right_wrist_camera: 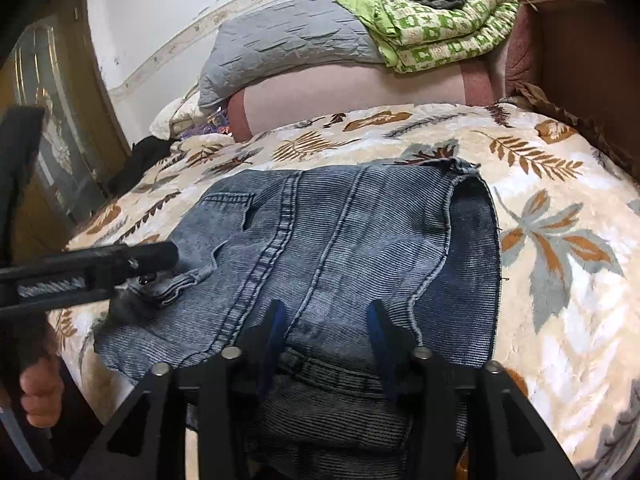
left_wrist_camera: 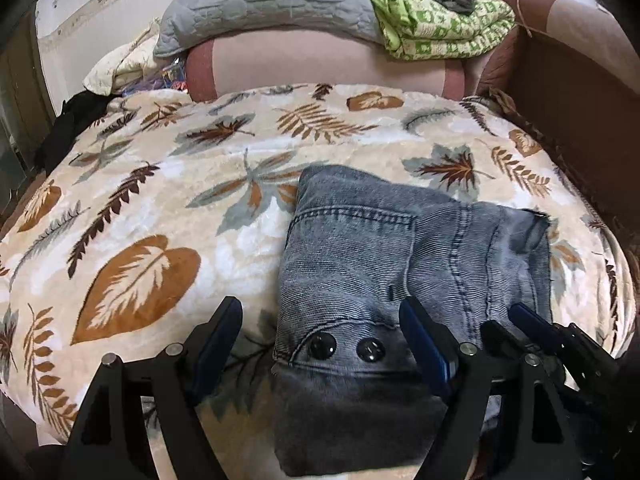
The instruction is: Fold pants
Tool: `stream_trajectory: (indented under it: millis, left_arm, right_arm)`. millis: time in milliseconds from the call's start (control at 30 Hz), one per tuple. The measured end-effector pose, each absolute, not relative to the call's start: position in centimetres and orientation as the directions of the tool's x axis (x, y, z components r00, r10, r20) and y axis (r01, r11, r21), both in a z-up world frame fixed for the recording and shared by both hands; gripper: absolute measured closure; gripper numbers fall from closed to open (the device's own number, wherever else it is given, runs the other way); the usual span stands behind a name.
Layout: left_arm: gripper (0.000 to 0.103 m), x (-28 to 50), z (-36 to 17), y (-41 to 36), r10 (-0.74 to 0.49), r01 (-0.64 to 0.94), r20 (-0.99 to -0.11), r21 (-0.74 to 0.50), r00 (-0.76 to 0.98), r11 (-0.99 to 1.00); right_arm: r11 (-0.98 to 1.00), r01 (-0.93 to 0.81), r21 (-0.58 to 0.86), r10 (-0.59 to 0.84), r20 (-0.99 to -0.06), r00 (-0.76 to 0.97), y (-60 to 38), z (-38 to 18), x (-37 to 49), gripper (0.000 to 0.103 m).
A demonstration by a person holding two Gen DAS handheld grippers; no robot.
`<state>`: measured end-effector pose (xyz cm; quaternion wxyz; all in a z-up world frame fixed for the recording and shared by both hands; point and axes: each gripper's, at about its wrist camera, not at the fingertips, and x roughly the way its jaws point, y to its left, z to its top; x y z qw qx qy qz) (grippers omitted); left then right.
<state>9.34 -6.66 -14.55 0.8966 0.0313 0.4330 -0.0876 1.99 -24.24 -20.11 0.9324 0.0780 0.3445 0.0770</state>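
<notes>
The pants are blue-grey denim jeans, folded into a compact stack on a leaf-print blanket. Two dark buttons show on the near waistband. My left gripper is open, its fingers straddling the near left part of the stack. The right gripper's dark fingers show beside it at the jeans' near right edge. In the right wrist view the jeans fill the centre. My right gripper is open over the near edge of the denim. The left gripper reaches in from the left by a belt loop.
A pink bolster lies across the far side, with a grey quilted pillow and a folded green patterned quilt on top. A brown bed frame rises at right. Dark clothing lies at far left. A wooden door stands left.
</notes>
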Motion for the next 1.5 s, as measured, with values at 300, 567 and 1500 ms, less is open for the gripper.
stream_trajectory:
  millis: [300,567,1500]
  left_arm:
    - [0.022,7.7,-12.6,-6.0,-0.123,0.182,-0.755,-0.005,0.644,0.983]
    - [0.022,7.7,-15.1,-5.6,-0.107,0.179,-0.815,-0.004,0.569,0.984]
    - [0.008,13.2,-14.1,-2.5,-0.113,0.145,-0.836,-0.041,0.536,0.989]
  right_arm:
    - [0.975,-0.122,0.188,0.207,-0.550,0.809,-23.6,-18.3,0.0,0.042]
    - [0.980,-0.083,0.180,0.178,-0.613,0.770,-22.9,-19.6,-0.3,0.042]
    - [0.961,-0.011,0.276,0.178,-0.585,0.791,-26.5,-15.7,6.0,0.041]
